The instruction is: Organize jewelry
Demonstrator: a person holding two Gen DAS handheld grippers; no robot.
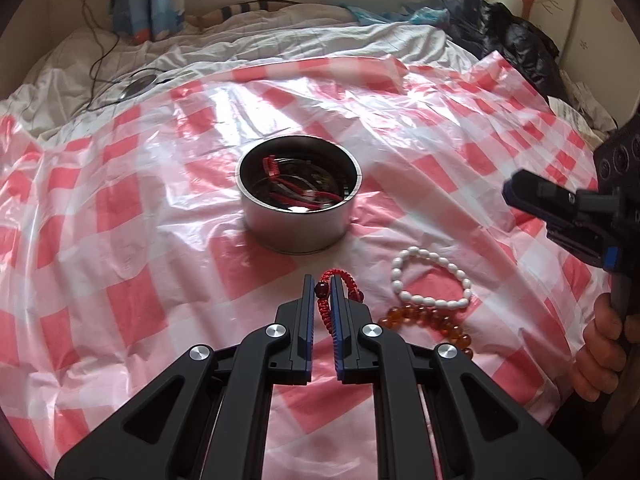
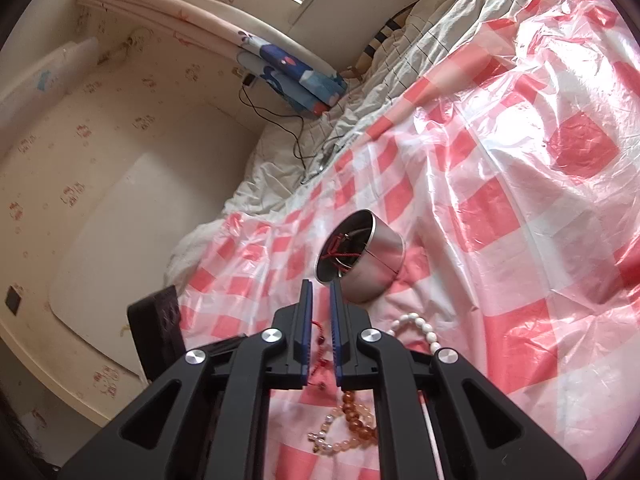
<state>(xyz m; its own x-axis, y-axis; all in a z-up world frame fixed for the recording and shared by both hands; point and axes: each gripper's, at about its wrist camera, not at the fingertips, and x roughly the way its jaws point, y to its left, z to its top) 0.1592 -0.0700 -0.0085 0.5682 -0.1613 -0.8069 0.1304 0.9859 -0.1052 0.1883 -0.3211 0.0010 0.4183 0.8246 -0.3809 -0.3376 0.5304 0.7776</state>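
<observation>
Left gripper (image 1: 321, 292) jaws nearly closed, pinching the red braided cord bracelet (image 1: 334, 294) low over the pink checked plastic sheet (image 1: 120, 208), at 6 o'clock from the metal tin (image 1: 298, 196) that already holds red cords. White bead bracelet (image 1: 430, 278) and amber bead bracelet (image 1: 428, 324) lie touching at 4 o'clock from the tin. Right gripper (image 2: 320, 300) hangs above with jaws narrowly apart, gripping nothing; no readable writing anywhere.

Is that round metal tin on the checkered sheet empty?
No, the round metal tin already holds jewelry, including a red cord piece lying inside it in the left wrist view.
</observation>
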